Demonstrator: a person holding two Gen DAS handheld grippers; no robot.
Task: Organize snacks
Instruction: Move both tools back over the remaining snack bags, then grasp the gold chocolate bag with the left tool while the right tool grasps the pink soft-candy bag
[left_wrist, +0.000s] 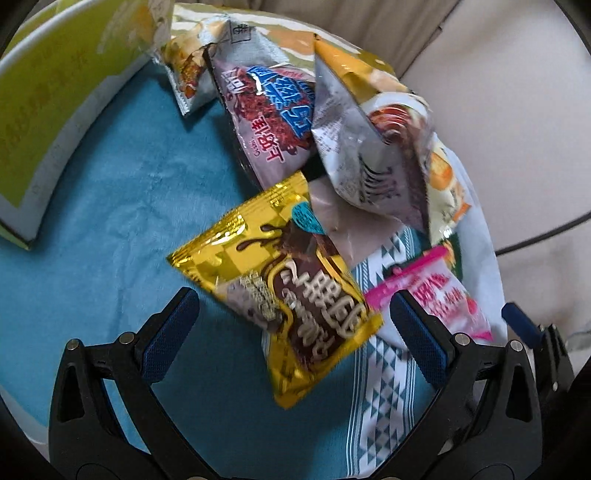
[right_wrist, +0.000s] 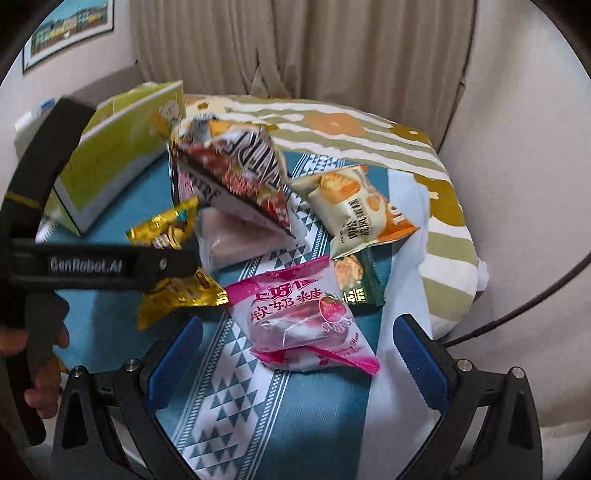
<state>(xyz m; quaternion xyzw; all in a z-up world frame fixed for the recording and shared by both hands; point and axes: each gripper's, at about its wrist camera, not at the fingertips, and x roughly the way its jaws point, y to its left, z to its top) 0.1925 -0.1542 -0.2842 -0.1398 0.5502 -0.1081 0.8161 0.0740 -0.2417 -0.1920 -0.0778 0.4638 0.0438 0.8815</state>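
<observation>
A gold chocolate packet (left_wrist: 280, 295) lies on the blue cloth (left_wrist: 129, 192), between the wide-apart fingers of my open left gripper (left_wrist: 295, 332). In the right wrist view the left gripper (right_wrist: 181, 264) crosses over that gold packet (right_wrist: 170, 229) from the left. A pink strawberry candy packet (right_wrist: 295, 314) rests on the patterned cloth just ahead of my open right gripper (right_wrist: 299, 358); nothing sits between its pads. Behind are a large crumpled bag (right_wrist: 229, 173), a cream-and-orange packet (right_wrist: 354, 206) and a small green packet (right_wrist: 358, 280).
A yellow-green box (right_wrist: 118, 155) stands at the back left on the blue cloth. A striped pillow (right_wrist: 332, 125) lies behind the snacks, with curtains beyond. A purple-and-blue packet (left_wrist: 266, 118) and a silver bag (left_wrist: 362, 147) are heaped together. A hand (right_wrist: 40, 369) grips the left tool.
</observation>
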